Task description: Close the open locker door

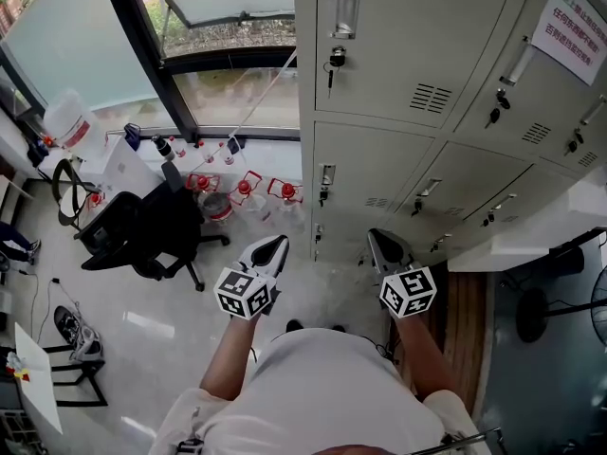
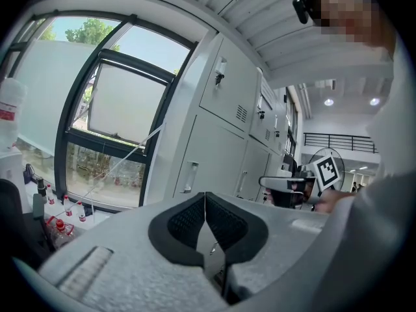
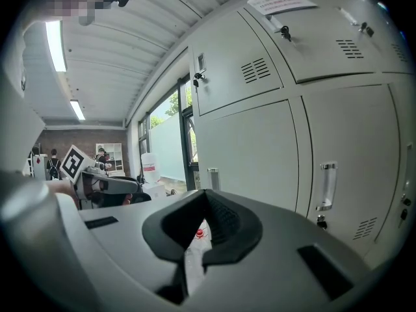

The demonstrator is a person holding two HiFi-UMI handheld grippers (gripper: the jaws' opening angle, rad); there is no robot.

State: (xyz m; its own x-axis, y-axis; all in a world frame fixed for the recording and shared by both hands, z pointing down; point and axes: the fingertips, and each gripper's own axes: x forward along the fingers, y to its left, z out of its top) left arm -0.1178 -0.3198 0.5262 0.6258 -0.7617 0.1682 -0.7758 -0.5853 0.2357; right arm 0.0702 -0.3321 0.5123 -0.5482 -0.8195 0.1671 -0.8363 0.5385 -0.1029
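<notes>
A bank of grey lockers (image 1: 417, 93) stands in front of me, also in the left gripper view (image 2: 214, 148) and the right gripper view (image 3: 260, 148). Every door I can see on it lies flush, with handles and keys in place. A white slab (image 1: 531, 230) juts out at the right of the lockers; I cannot tell whether it is a door. My left gripper (image 1: 275, 243) (image 2: 205, 197) is shut and empty, held level a short way from the lower lockers. My right gripper (image 1: 379, 235) (image 3: 205, 194) is beside it, shut and empty too.
A black office chair (image 1: 142, 230) stands to the left. Several red-capped bottles (image 1: 244, 190) line the floor under the window (image 1: 218, 36). A large white jug (image 1: 68, 119) sits far left. A fan (image 1: 569, 311) stands at the right, and a white table (image 1: 33, 377) at lower left.
</notes>
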